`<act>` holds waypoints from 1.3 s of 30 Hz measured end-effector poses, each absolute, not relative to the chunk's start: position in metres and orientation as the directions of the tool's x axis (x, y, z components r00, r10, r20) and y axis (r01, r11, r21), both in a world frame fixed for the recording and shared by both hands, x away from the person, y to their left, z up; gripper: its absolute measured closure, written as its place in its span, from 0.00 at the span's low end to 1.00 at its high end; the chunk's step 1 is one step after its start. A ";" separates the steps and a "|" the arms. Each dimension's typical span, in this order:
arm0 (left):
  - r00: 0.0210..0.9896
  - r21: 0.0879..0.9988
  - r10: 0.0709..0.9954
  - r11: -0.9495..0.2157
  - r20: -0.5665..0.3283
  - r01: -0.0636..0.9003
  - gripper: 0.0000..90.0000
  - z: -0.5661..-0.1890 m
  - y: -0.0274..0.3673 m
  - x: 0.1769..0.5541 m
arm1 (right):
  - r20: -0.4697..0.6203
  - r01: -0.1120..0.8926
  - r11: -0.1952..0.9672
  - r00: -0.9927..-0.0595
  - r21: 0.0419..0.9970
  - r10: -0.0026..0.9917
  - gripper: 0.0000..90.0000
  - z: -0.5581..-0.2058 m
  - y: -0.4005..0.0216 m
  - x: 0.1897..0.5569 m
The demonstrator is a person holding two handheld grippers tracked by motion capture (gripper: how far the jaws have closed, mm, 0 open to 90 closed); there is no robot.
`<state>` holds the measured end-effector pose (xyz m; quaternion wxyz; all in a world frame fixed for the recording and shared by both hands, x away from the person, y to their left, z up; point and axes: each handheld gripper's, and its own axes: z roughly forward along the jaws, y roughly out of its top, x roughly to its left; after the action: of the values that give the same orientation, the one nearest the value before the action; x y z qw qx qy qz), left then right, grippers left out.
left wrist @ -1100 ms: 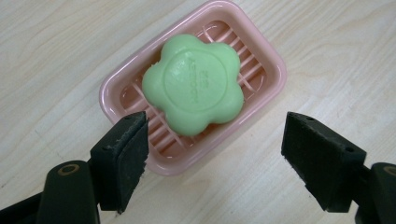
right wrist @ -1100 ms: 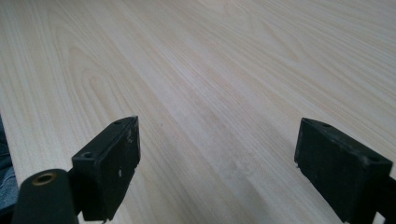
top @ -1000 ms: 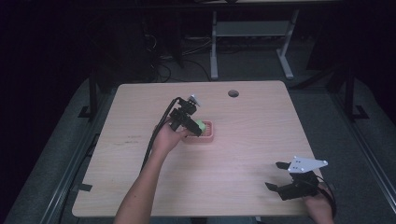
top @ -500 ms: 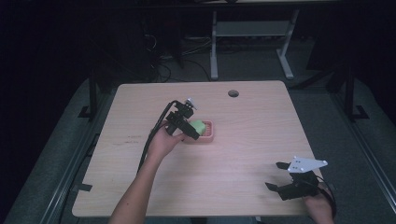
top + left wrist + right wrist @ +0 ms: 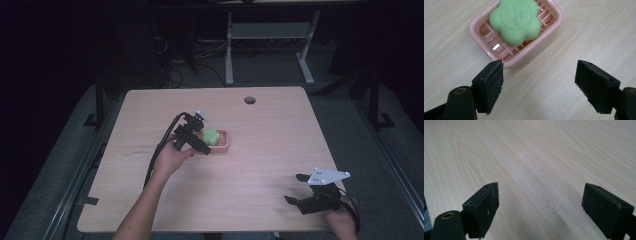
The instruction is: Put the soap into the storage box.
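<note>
The left gripper [image 5: 202, 142] has drawn back from the soap dish [image 5: 223, 145]; jaws wide, empty.

High view overlooking whole table [image 5: 260, 165], gripper views close above tabletop, left sharing soap dish [image 5: 499, 47].

We see a light wood-grain desk [image 5: 260, 165] across the middle of the high view, with a round cable hole [image 5: 249, 100] near its upper edge. A pink soap dish [image 5: 222, 145] sits directly on it, left of centre; in the left gripper view the dish [image 5: 551, 27] lies at the upper left.
</note>
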<state>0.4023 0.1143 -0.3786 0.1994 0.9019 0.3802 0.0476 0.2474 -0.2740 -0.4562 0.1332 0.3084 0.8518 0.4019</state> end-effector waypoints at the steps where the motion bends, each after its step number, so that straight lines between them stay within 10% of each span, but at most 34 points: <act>1: 0.704 0.399 0.707 -0.628 -0.067 0.668 0.25 -0.379 0.115 0.401 | 0.021 0.418 0.487 -0.774 0.767 0.633 0.15 -0.456 -0.274 0.247; 39: 0.714 0.417 0.696 -0.628 -0.078 0.657 0.25 -0.398 0.153 0.352 | 0.019 0.432 0.496 -0.768 0.753 0.640 0.15 -0.459 -0.274 0.248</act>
<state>0.3516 0.1533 -0.3984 0.2124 0.9010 0.3755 0.0454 0.2484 -0.2736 -0.4588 0.1328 0.3136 0.8547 0.3917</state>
